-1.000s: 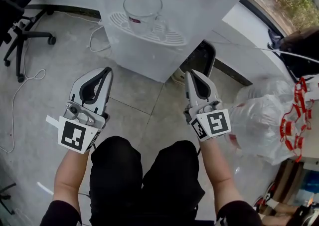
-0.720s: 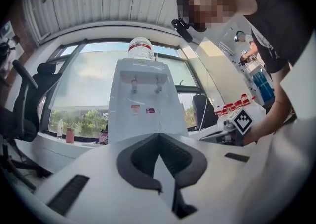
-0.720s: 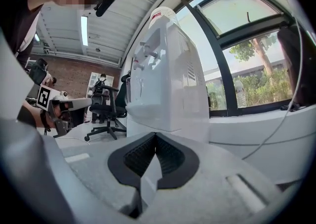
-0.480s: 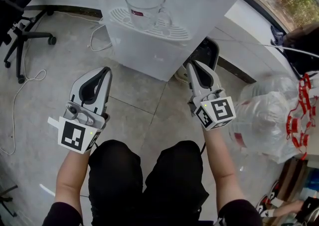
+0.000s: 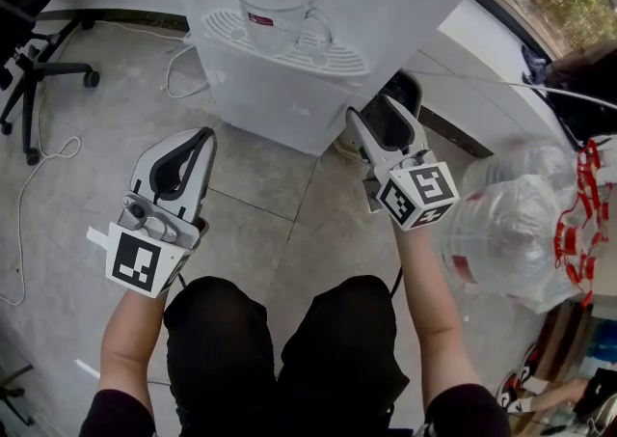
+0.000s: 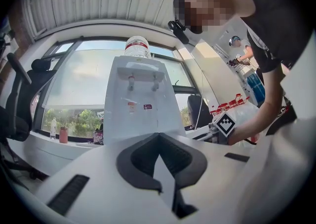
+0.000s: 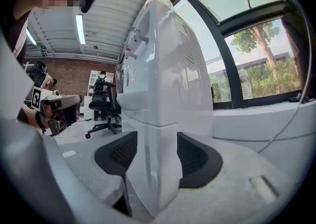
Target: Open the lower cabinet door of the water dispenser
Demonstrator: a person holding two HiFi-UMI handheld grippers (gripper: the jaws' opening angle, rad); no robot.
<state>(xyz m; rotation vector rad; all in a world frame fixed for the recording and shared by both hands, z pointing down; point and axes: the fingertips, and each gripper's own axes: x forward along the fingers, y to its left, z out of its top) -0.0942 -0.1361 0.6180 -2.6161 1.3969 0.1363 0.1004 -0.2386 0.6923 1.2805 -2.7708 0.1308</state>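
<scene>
The right gripper [image 5: 383,113] is closest: jaws opening, nothing gripped, and the lower cabinet door [image 5: 285,100] has its upright edge dead ahead in the gap. The left gripper [image 5: 200,139] is closed up, empty.

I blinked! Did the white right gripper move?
Yes: the white right gripper went nearer the white plastic water dispenser; its jaws are opening around its lower corner.
</scene>
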